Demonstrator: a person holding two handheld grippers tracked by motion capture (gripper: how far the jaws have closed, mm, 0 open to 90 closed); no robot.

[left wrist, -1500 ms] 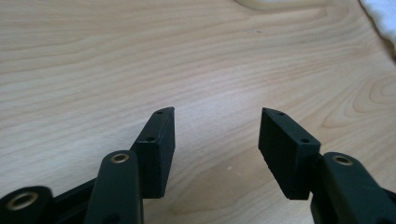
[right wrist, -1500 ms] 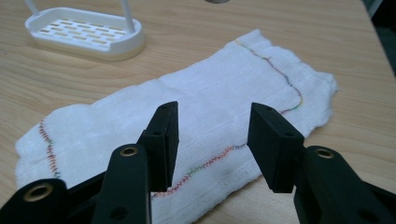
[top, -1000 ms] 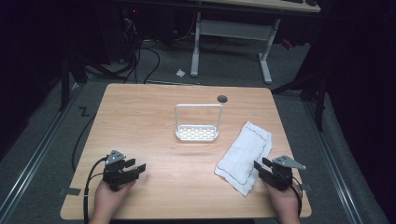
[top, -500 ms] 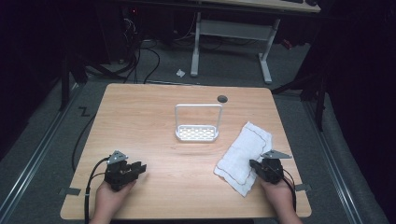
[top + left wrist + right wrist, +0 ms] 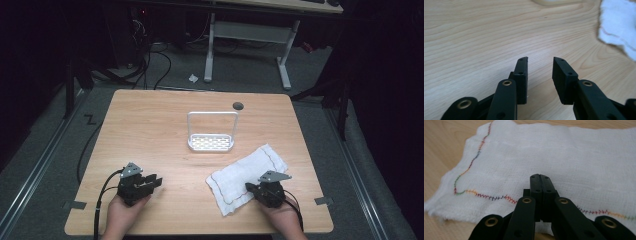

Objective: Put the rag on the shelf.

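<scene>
Since a second ago the right gripper (image 5: 251, 187) has slid left from the table's right edge onto the near end of the white cloth (image 5: 247, 176), and its jaws, parted then, are now pressed flat together. Seen along those jaws in the right gripper view, the right gripper (image 5: 540, 178) rests on top of the cloth (image 5: 564, 160), just past a wavy line of coloured stitching; no fold of fabric shows between the jaws, so it is clenched on nothing visible. Over at about seven o'clock on the wooden table (image 5: 150, 130), the left gripper (image 5: 155, 181) has barely shifted. Its jaws stand apart over bare wood, released, with the left gripper (image 5: 540, 59) pointing toward the cloth's edge (image 5: 617, 22) at its two o'clock. From above, the cloth lies at roughly five o'clock, running diagonally. A white wire rack (image 5: 212, 131) stands near the table's centre, well apart from both grippers.
</scene>
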